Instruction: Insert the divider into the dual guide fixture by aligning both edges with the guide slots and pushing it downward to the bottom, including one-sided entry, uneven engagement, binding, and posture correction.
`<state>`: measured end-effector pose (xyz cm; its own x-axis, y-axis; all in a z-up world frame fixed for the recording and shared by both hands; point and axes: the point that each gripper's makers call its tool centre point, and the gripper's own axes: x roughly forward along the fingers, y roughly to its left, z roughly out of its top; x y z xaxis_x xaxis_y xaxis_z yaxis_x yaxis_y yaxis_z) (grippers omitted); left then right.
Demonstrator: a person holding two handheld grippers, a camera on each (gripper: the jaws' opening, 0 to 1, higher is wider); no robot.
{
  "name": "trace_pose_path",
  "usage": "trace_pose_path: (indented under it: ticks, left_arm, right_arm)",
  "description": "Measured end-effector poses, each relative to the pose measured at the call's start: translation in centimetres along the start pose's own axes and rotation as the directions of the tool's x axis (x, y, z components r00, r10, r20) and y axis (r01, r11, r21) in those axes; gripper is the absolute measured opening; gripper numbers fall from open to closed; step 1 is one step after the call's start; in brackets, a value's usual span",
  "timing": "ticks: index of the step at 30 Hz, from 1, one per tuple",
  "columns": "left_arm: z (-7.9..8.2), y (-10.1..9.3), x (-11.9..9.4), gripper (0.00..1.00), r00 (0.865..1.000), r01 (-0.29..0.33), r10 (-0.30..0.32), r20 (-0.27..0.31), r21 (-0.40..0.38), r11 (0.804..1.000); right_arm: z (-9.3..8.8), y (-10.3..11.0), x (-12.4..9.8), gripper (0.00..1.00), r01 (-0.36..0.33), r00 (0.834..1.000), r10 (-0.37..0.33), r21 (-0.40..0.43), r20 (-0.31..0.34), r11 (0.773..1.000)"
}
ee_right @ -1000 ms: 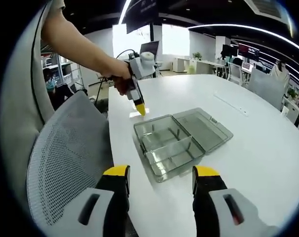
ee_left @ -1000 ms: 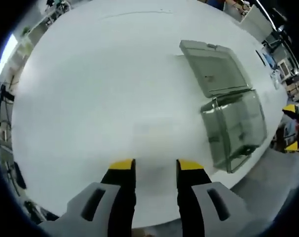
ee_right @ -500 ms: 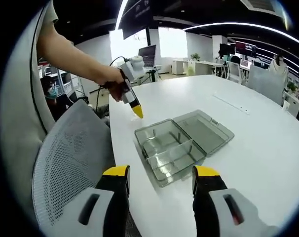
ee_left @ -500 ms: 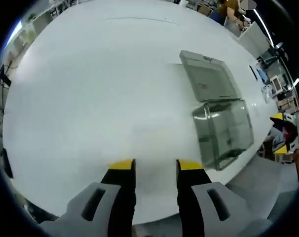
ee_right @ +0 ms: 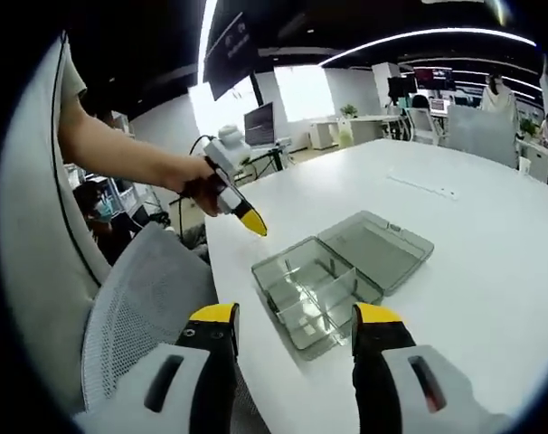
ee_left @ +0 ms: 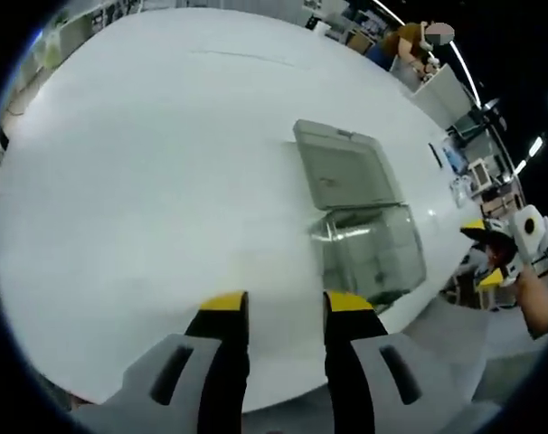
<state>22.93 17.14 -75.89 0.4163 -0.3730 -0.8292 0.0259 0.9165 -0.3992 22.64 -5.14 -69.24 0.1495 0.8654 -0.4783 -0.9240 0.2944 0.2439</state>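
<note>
Both cameras have swung since the earlier frames, while the clear box (ee_right: 333, 282) stays put on the white table (ee_left: 147, 181), lid flung open. It lies at centre right in the left gripper view, centre in the right gripper view. Left gripper (ee_left: 281, 301) and right gripper (ee_right: 295, 314) hold nothing, jaws parted. Office desks and ceiling light strips fill the background; a grey mesh chair (ee_right: 143, 307) sits lower left.
</note>
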Motion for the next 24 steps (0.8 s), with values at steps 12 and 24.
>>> trace_pose_path:
  ticks: [12,24]
  left_arm:
    - [0.2,-2.5,-0.2,0.29,0.995,0.094,-0.094,0.030,-0.009,0.995]
    - [1.0,-6.0,-0.2,0.29,0.982,0.179,-0.180,0.053,0.016,0.984]
  right_arm:
    - [0.7,-0.3,-0.2,0.47,-0.029,0.999,0.026,0.072,0.041,0.997]
    - [1.0,-0.4,-0.4,0.47,-0.066,0.995,0.055,0.138,0.079,0.988]
